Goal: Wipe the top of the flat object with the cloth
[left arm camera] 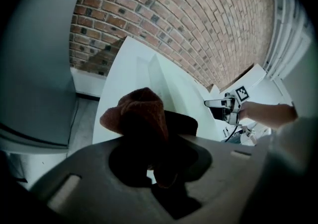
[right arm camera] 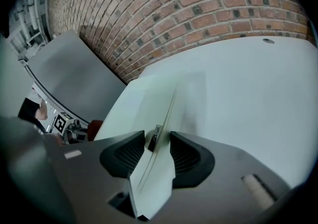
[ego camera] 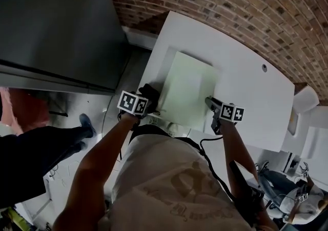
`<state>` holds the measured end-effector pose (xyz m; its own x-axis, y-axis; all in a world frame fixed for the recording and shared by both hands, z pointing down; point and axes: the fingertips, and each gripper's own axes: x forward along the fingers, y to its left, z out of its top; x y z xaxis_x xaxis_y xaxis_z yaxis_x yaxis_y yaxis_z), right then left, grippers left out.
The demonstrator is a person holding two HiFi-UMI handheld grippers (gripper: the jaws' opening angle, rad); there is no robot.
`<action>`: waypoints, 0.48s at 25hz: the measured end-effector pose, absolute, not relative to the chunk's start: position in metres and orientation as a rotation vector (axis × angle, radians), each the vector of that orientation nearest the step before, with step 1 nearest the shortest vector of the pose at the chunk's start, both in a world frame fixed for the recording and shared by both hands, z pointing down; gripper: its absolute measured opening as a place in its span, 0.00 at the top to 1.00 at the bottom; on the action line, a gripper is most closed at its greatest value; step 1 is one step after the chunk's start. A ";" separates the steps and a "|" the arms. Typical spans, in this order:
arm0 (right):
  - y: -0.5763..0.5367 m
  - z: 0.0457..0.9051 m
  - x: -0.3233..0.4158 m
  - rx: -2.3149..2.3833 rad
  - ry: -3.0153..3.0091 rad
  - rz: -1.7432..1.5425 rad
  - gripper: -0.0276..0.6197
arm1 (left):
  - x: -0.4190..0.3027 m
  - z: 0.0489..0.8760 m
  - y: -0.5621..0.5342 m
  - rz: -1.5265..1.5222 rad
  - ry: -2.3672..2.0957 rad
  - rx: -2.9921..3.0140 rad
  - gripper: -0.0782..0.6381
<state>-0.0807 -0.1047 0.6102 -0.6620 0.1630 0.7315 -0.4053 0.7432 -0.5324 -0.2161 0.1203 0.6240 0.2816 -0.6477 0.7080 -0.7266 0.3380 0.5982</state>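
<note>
Head view: pale green flat object [ego camera: 188, 84] lying on white table [ego camera: 251, 89], brick wall [ego camera: 230, 4] at 12 o'clock, grey cabinet [ego camera: 56, 20] at 10 o'clock.

Left gripper [ego camera: 149, 93] at 8 o'clock of the flat object, by its left edge. Jaws closed on a brown cloth [ego camera: 151, 89], bunched and dark here. Cannot tell from this view whether cloth touching the object's top or just beside the edge.

Left gripper view: cloth [left arm camera: 141, 113] pinched between the jaws of left gripper [left arm camera: 160, 136], bulging up and out toward 11 o'clock, one end hanging down toward 6 o'clock. Flat object [left arm camera: 169, 86] beyond the cloth at 1 o'clock; right gripper [left arm camera: 222, 103] at 3 o'clock.

Right gripper [ego camera: 209, 101] at 4 o'clock of the flat object, on its right edge.

Right gripper view: jaws of right gripper [right arm camera: 156, 143] set wide, clamped on the near edge of the flat object [right arm camera: 151, 104], one pad on each side, slab running away toward 12 o'clock. Cloth [right arm camera: 95, 127] and left gripper [right arm camera: 69, 126] far off at 9 o'clock.
</note>
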 end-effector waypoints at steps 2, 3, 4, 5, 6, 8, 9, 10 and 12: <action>-0.106 0.610 -0.078 0.174 -2.133 0.876 0.69 | -0.204 0.628 0.132 0.069 -1.423 1.318 0.78; -0.107 0.610 -0.078 0.167 -2.137 0.872 0.69 | -0.199 0.630 0.139 0.058 -1.433 1.296 0.78; -0.106 0.611 -0.080 0.157 -2.142 0.867 0.69 | -0.196 0.632 0.147 0.048 -1.448 1.272 0.78; -0.105 0.613 -0.083 0.145 -2.149 0.862 0.69 | -0.193 0.633 0.154 0.040 -1.465 1.247 0.78; -0.105 0.614 -0.085 0.135 -2.155 0.856 0.69 | -0.189 0.634 0.161 0.035 -1.479 1.225 0.78; -0.107 0.614 -0.082 0.133 -2.164 0.842 0.69 | -0.175 0.635 0.170 0.021 -1.488 1.199 0.78; -0.110 0.614 -0.076 0.141 -2.165 0.833 0.69 | -0.164 0.636 0.172 0.007 -1.484 1.192 0.78; -0.112 0.613 -0.071 0.148 -2.165 0.824 0.68 | -0.154 0.636 0.173 -0.012 -1.481 1.182 0.78; -0.113 0.612 -0.070 0.145 -2.171 0.812 0.68 | -0.144 0.637 0.183 -0.062 -1.500 1.135 0.78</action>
<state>-0.0703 -0.1135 0.6119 -0.6760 0.1575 0.7198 -0.3535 0.7877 -0.5045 -0.1440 0.1825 0.6367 0.1685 -0.6590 0.7331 -0.5965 0.5239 0.6080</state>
